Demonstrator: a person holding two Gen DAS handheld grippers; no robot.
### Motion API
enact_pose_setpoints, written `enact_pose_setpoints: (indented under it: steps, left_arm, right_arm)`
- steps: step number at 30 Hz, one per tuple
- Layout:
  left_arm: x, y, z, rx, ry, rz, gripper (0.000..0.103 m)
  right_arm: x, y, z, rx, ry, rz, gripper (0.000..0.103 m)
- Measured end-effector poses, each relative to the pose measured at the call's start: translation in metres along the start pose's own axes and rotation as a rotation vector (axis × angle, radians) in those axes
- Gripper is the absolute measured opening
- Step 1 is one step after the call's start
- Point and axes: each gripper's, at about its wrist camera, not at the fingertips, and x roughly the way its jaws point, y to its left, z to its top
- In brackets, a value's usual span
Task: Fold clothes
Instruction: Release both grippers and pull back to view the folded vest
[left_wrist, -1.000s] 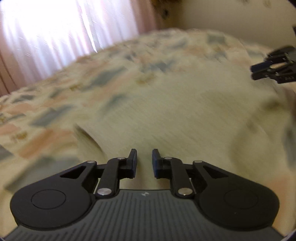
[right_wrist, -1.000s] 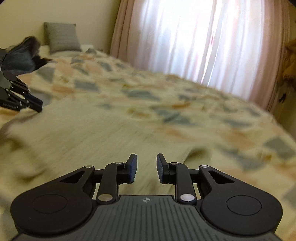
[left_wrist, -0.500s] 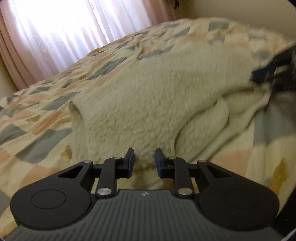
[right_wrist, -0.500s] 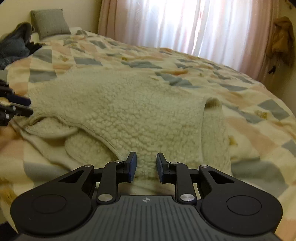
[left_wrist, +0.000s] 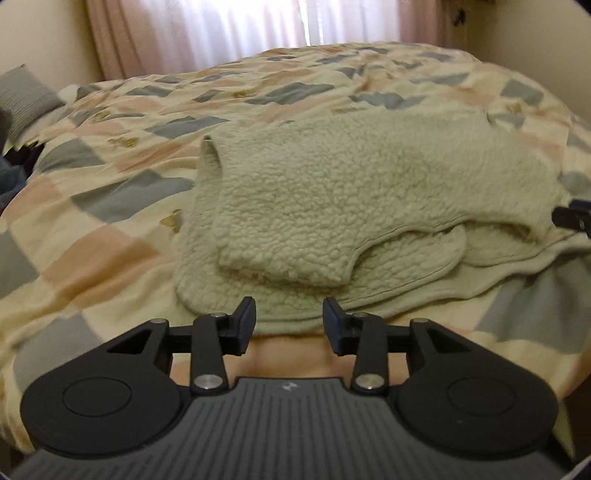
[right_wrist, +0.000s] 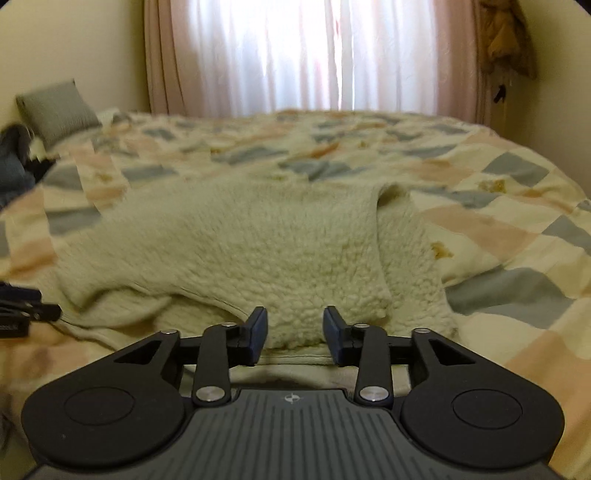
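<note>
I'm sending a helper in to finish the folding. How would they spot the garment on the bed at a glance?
Start at the bed under the curtained window, covered by a patchwork quilt of peach, grey-blue and cream blocks. Near its front edge lies the fleece garment, partly folded over itself. It is the only plain, pale cream, curly-textured piece there; the quilt is flat and patterned, and the grey pillow sits far back.

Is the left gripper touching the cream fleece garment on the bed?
Apart. In the left wrist view the left gripper has opening jaws with nothing between them, and bare quilt shows between its fingertips and the near hem of the fleece garment.
</note>
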Motion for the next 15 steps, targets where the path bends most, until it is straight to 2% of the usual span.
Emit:
enact_pose_setpoints:
  steps: [3,7,15]
  left_arm:
    - [-0.025,-0.004,-0.004,-0.01,-0.012,0.04,0.039]
    - [-0.066,-0.009,-0.012,-0.023,-0.061,0.021,0.049]
    - [-0.12,-0.022,-0.029,-0.004,-0.139,0.002,0.055]
  right_arm:
    - [-0.029,0.001,-0.004,0.013,-0.033,0.001,0.046]
    - [-0.071,0.001,-0.014,0.047,-0.073,-0.004,0.051]
    - [-0.133,0.006,-0.033,0.043,-0.133,-0.035,0.059]
